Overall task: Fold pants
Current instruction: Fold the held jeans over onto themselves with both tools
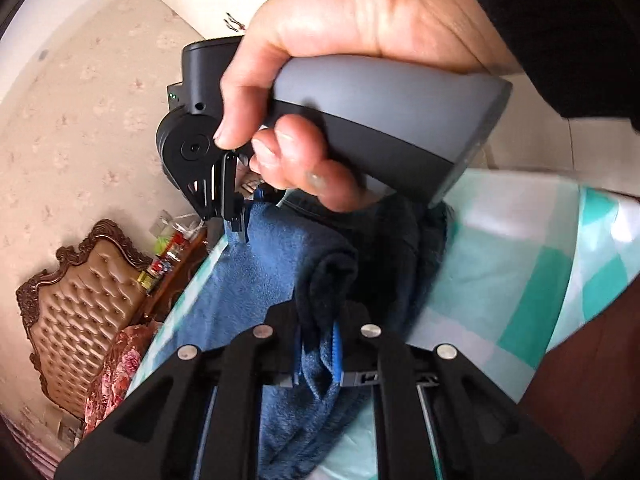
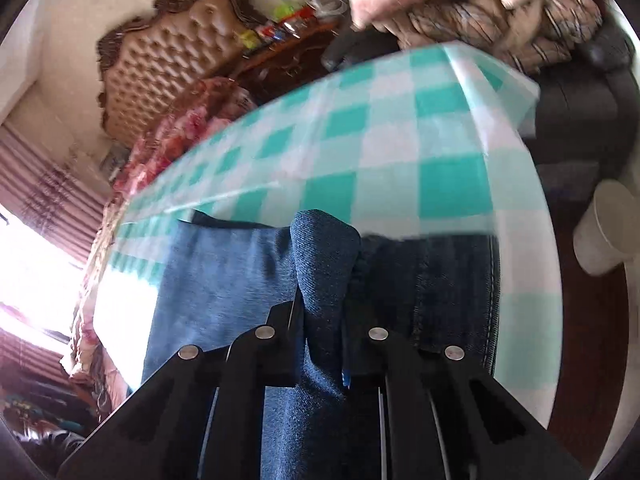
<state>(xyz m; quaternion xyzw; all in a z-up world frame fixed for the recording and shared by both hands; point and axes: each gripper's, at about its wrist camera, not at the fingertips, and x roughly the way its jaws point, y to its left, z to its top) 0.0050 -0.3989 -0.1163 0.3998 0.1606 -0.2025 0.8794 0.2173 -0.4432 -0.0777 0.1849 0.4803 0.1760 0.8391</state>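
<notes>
Left wrist view, from left to right: a tufted brown headboard (image 1: 86,292) sits at lower left below pale patterned wallpaper, and the blue pants (image 1: 260,280) run up the middle of the frame over a table with a green checked cloth (image 1: 516,280) at right. At bottom centre the left gripper (image 1: 318,344) has its jaws pressed together on a bunched fold of the denim. Above it a hand (image 1: 320,92) fills the upper middle, holding the right gripper (image 1: 236,220), whose tip pinches the far edge of the pants. Right wrist view: the headboard (image 2: 168,64) is at upper left, the checked cloth (image 2: 380,140) spreads across the middle, and the pants (image 2: 224,280) lie on it in the lower half; a white cup (image 2: 604,232) stands at the right edge. The right gripper (image 2: 324,320) is clamped on a raised ridge of denim at bottom centre. The fabric looks soft yet fairly heavy, likely to drape and sag between the two holds and unlikely to slip; the stitched side seam (image 2: 490,300) or a hem probably gives the firmest place to grip.
</notes>
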